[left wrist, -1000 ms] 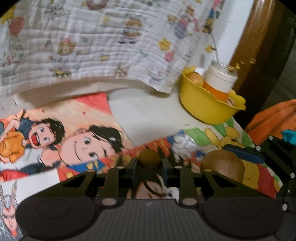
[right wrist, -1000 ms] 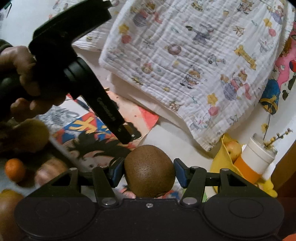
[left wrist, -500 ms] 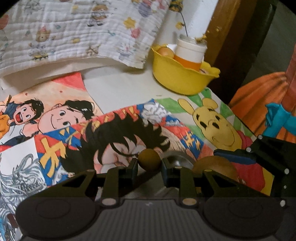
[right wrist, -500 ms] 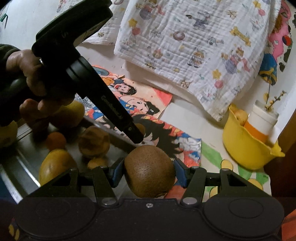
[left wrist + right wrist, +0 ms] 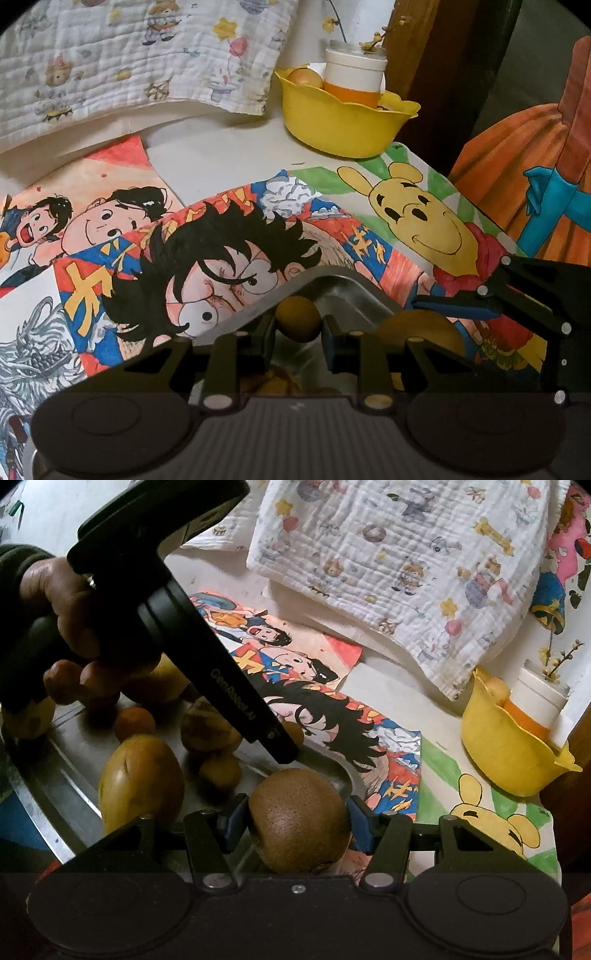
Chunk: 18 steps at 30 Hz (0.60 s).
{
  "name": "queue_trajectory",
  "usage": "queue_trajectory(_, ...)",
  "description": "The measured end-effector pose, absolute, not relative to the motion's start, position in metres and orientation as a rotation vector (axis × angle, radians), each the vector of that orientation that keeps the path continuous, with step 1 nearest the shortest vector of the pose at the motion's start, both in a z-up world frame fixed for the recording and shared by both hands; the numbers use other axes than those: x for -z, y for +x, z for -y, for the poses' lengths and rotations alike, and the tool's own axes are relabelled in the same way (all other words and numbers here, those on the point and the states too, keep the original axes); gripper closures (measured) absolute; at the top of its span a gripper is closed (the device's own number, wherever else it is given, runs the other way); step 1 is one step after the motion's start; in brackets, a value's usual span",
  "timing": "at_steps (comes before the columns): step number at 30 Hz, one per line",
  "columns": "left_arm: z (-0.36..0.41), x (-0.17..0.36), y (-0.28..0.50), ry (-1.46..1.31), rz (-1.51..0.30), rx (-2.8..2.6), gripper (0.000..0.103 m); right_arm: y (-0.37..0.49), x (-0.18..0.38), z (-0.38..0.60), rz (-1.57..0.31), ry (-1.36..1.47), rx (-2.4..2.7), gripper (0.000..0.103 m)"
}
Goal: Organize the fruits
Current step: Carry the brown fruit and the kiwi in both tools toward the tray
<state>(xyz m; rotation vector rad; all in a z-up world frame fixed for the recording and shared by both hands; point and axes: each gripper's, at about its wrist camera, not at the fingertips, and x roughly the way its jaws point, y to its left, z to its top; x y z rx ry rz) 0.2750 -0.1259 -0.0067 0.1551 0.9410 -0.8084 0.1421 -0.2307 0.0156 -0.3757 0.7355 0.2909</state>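
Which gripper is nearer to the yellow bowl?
Right, probably. The right gripper, holding the kiwi, is on the yellow bowl's side; the left gripper is farther.

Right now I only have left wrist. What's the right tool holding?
Observer: A kiwi, clamped in the right tool.
Operator: Over the tray?
Observer: Seemingly yes, at the metal tray's corner, just right of the left tool and its small brown fruit.
Operator: Tray contents?
Observer: Several fruits: a large yellow fruit, a small orange, and some brownish ones.
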Motion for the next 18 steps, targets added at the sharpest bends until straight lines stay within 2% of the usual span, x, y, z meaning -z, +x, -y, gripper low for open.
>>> queue_trajectory(18,0.137,-0.001,0.268,0.265,-0.977,0.807,0.073,0.141,-0.015,0.228,-0.764,-0.431,-0.343,0.044)
